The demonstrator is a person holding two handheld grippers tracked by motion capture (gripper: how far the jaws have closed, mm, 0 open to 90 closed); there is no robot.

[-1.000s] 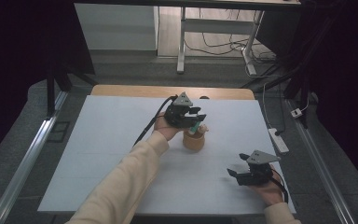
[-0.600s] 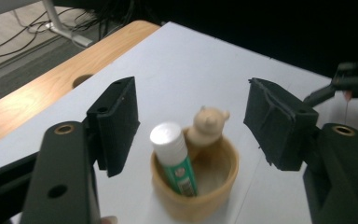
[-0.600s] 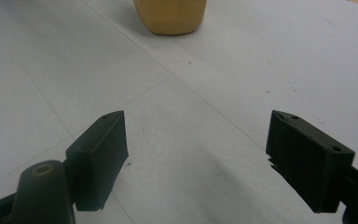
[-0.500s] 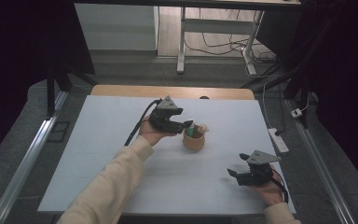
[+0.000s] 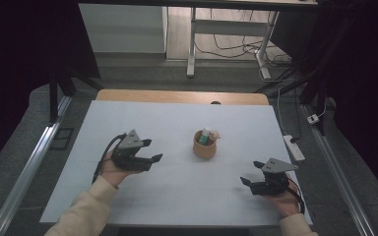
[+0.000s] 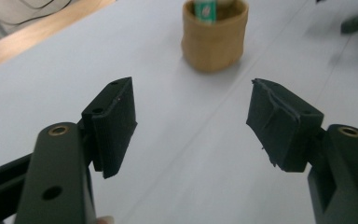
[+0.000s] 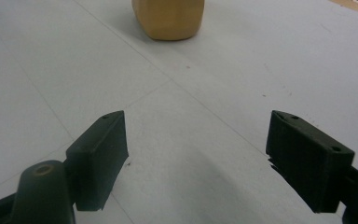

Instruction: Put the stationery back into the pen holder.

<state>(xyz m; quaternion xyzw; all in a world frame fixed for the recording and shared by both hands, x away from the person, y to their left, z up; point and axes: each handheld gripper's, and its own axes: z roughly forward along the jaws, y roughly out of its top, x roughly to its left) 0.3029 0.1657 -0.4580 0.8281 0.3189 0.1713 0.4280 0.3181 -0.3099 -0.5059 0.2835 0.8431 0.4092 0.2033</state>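
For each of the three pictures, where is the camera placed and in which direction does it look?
High view: above the person's side, looking forward and down at the white table; both forearms and the left gripper and right gripper show.
Left gripper view: rides the left gripper, looking past its open jaws at the tan cup.
Right gripper view: rides the right gripper, jaws open, facing the cup's base.
All three share the cup.

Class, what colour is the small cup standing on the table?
The cup is tan, a light yellowish brown; the left gripper view shows it best.
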